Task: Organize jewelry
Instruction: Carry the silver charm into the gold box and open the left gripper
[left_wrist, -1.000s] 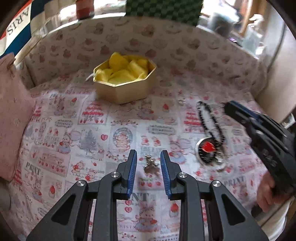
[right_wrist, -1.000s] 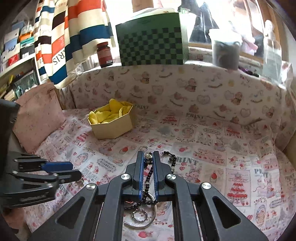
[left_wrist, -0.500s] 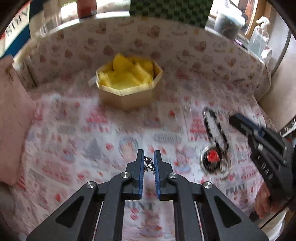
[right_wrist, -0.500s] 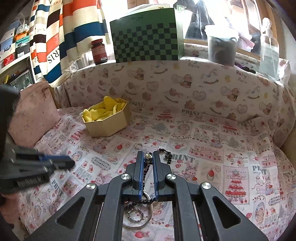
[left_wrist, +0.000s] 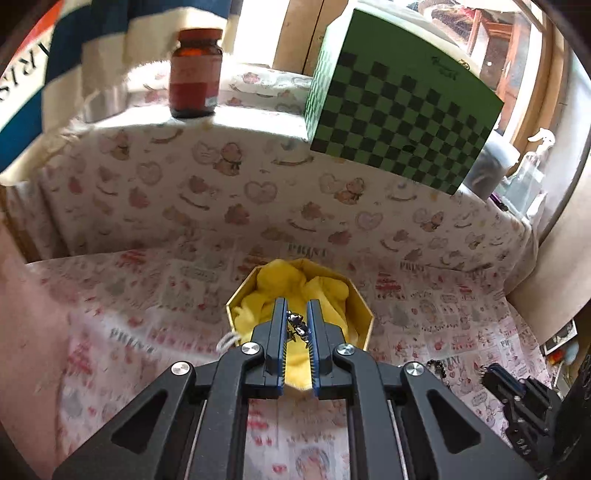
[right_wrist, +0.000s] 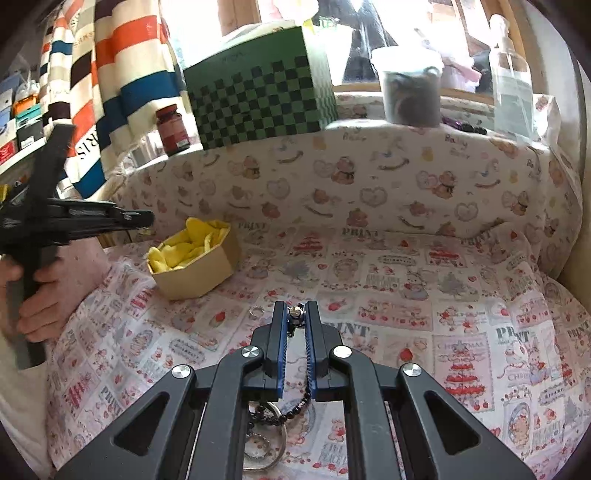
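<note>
My left gripper (left_wrist: 297, 321) is shut on a small silver charm (left_wrist: 297, 328) and holds it over the gold hexagonal box (left_wrist: 364, 314) lined with yellow cloth. The box also shows in the right wrist view (right_wrist: 199, 273) at the left, with the left gripper (right_wrist: 142, 218) above and beside it. My right gripper (right_wrist: 295, 317) is shut on a black bead necklace (right_wrist: 293, 408), gripped at its silver clasp; the chain hangs down to a round pendant below the jaws.
A small silver ring (right_wrist: 255, 313) lies on the printed cloth (right_wrist: 424, 295) left of my right gripper. A green checkered box (right_wrist: 258, 92), a brown jar (right_wrist: 173, 129) and a grey tub (right_wrist: 412, 86) stand on the padded back ledge.
My left gripper shut on the silver charm, lifted it off the cloth and carried it forward over the yellow-lined box. My right gripper rose slightly, still holding the necklace.
</note>
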